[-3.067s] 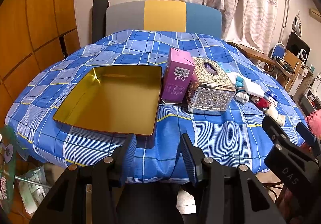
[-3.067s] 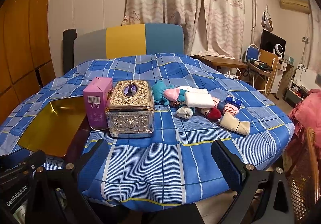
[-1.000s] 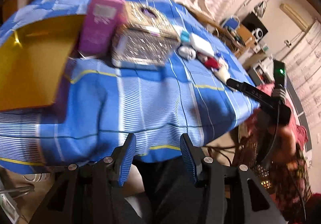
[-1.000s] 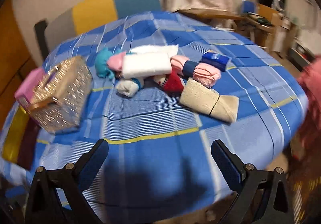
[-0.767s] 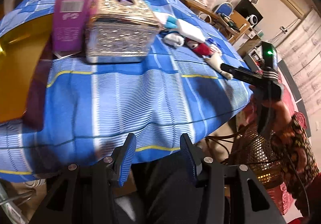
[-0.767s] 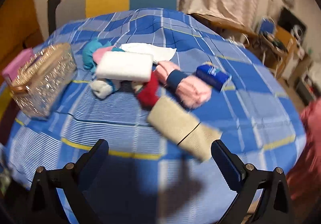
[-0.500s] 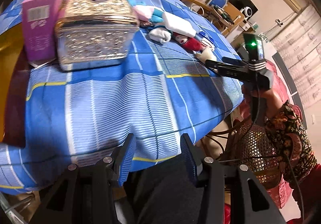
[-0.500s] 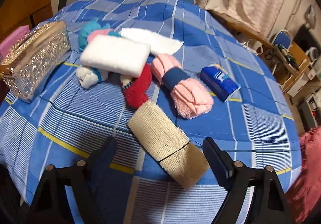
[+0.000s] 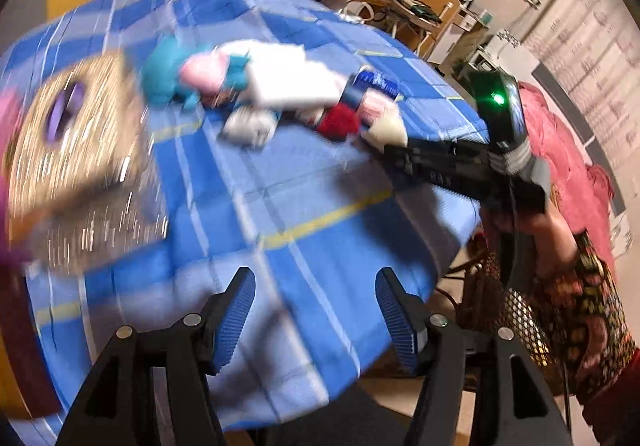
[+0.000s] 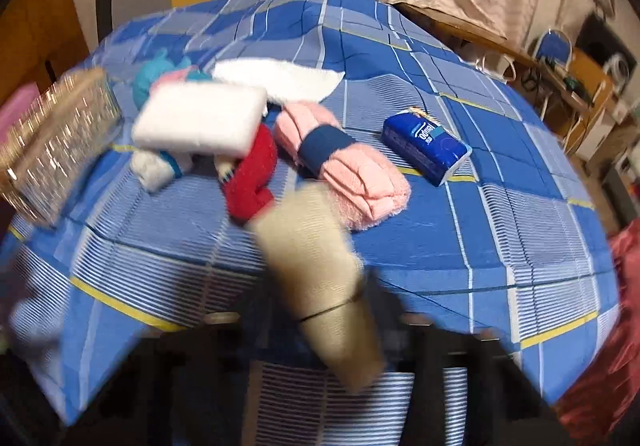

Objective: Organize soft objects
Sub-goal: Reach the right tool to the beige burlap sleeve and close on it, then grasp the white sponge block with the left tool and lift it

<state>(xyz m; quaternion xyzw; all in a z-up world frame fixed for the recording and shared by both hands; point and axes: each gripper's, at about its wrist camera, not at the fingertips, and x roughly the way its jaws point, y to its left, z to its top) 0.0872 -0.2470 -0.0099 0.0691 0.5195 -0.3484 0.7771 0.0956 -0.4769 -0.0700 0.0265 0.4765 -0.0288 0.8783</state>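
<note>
Soft things lie in a heap on the blue checked tablecloth (image 10: pixel 500 214): a white folded towel (image 10: pixel 200 118), a red sock (image 10: pixel 252 174), a pink roll with a navy band (image 10: pixel 344 166), a teal piece (image 10: pixel 152 78) and a beige cloth roll (image 10: pixel 316 254) nearest the edge. My right gripper (image 10: pixel 320 320) is blurred and its jaws are closing on both flanks of the beige roll. The left wrist view shows that gripper (image 9: pixel 384 146) at the end of the roll (image 9: pixel 386 128). My left gripper (image 9: pixel 316 310) hangs over the table's near edge, its jaws opening with nothing between them.
A gold tissue box (image 10: pixel 56 142) stands left of the heap, with a pink carton (image 10: pixel 16 102) behind it. A blue tissue pack (image 10: pixel 426 144) lies to the right. A person's patterned sleeve (image 9: pixel 580 306) and a wicker seat (image 9: pixel 520 318) are off the table's right edge.
The left view has swung right along the table and its jaws have widened. The right gripper came down over the beige roll and its wide jaws narrowed around it.
</note>
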